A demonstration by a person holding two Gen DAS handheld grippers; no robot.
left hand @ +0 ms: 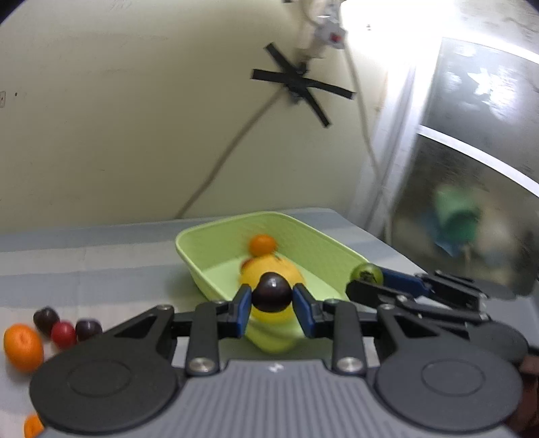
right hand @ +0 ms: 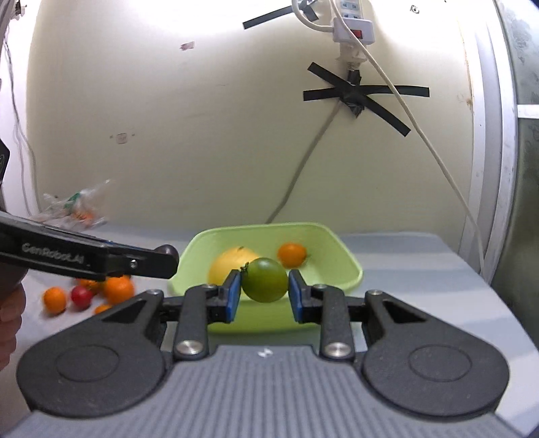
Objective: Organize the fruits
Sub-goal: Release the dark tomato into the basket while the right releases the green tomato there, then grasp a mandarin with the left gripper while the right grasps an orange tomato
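Left wrist view shows us first the room: a cream wall [left hand: 118, 118] with a cross of black tape [left hand: 299, 84] at 12 o'clock, a cable hanging from it, and a glass door [left hand: 471, 151] at 2 o'clock. Under it lies the table [left hand: 84, 262] with a grey and white striped cloth.

We see a light green tub [left hand: 235, 232] at the centre of the table. Inside it lie a big yellow fruit [left hand: 269, 269] and, behind it at 12 o'clock, a small orange [left hand: 262, 244].

Our left gripper [left hand: 272, 300] hangs at the near edge of the tub, its blue pads pressed on both sides of a dark plum [left hand: 272, 292]. From 3 o'clock comes our right gripper [left hand: 365, 281], near the tub's right rim.

At 9 o'clock, on the cloth, lie more loose fruits [left hand: 54, 326]: an orange, two dark ones and a red one, close together.

Right wrist view shows our right gripper [right hand: 264, 293] clamped on a green tomato [right hand: 264, 280] in front of the tub [right hand: 337, 246]. A power strip [right hand: 353, 30] hangs on the wall, and a crumpled plastic bag [right hand: 74, 205] lies at 10 o'clock.
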